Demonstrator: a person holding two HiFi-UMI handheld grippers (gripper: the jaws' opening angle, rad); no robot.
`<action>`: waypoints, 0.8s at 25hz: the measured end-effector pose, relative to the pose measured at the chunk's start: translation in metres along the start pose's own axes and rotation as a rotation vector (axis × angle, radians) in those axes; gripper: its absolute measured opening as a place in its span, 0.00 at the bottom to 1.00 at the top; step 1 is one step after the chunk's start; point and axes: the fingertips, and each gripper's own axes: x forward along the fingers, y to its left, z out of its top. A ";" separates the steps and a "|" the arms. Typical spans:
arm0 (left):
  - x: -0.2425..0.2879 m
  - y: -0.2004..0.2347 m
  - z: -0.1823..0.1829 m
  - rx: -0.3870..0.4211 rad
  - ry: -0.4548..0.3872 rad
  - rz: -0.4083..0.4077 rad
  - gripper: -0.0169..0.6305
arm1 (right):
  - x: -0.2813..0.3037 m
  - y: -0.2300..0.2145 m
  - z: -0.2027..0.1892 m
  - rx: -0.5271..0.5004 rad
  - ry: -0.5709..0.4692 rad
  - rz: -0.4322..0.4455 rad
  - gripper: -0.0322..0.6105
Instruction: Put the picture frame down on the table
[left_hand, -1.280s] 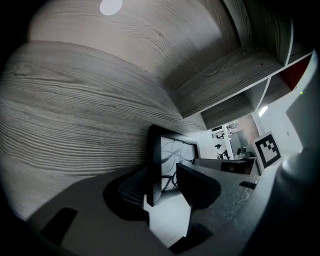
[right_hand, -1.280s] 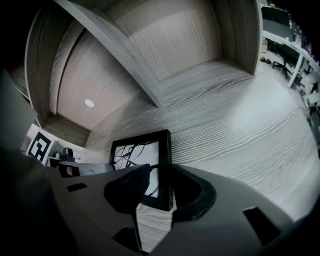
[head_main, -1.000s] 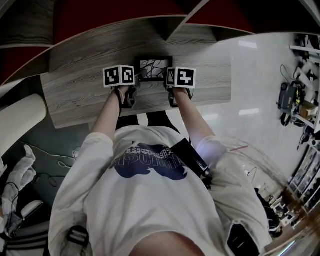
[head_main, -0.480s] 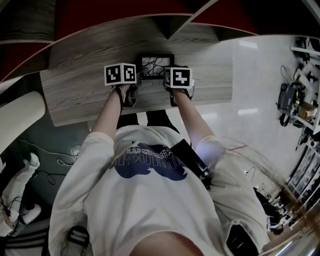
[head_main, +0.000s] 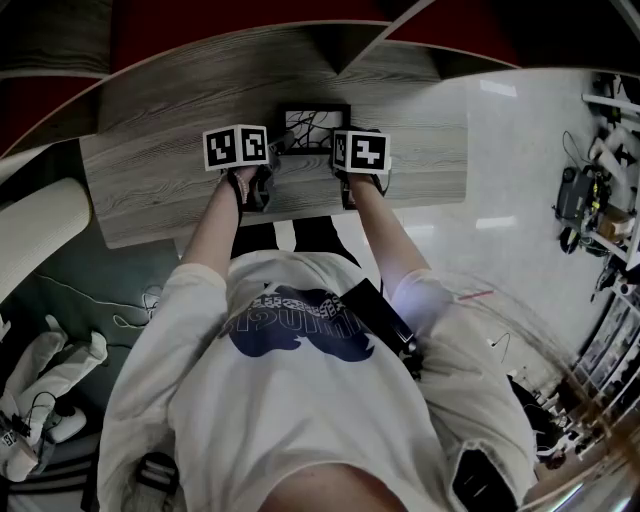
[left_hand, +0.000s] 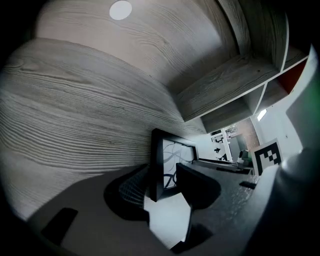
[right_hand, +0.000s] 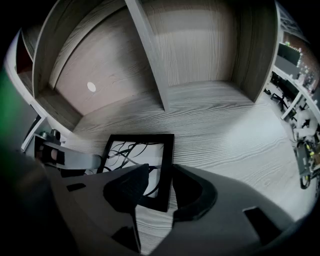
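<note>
Though barely apart, claws (left_hand: 162, 172) (right_hand: 161, 171) on frame (head_main: 314, 122).

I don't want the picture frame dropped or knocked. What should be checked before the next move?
1. Grip of the left hand-held gripper on the left edge of the picture frame: jaws closed on the border, ok.
2. Grip of the right hand-held gripper on the frame's right edge: jaws closed on the border, ok.
3. The table under and around the frame is bare: ok.
4. The frame stands apart from the shelf divider behind it: ok.
5. The frame's underside rests on the table: cannot tell, so lower gently before opening the jaws.
</note>
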 end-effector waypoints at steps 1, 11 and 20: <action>-0.001 0.001 0.000 -0.001 -0.003 0.001 0.31 | 0.000 0.000 0.000 0.000 -0.002 0.001 0.28; -0.002 0.004 -0.001 -0.013 -0.030 -0.008 0.31 | -0.007 -0.002 0.003 0.028 -0.061 0.013 0.28; -0.043 -0.016 0.030 0.055 -0.183 -0.034 0.31 | -0.076 -0.006 0.045 0.088 -0.302 0.072 0.29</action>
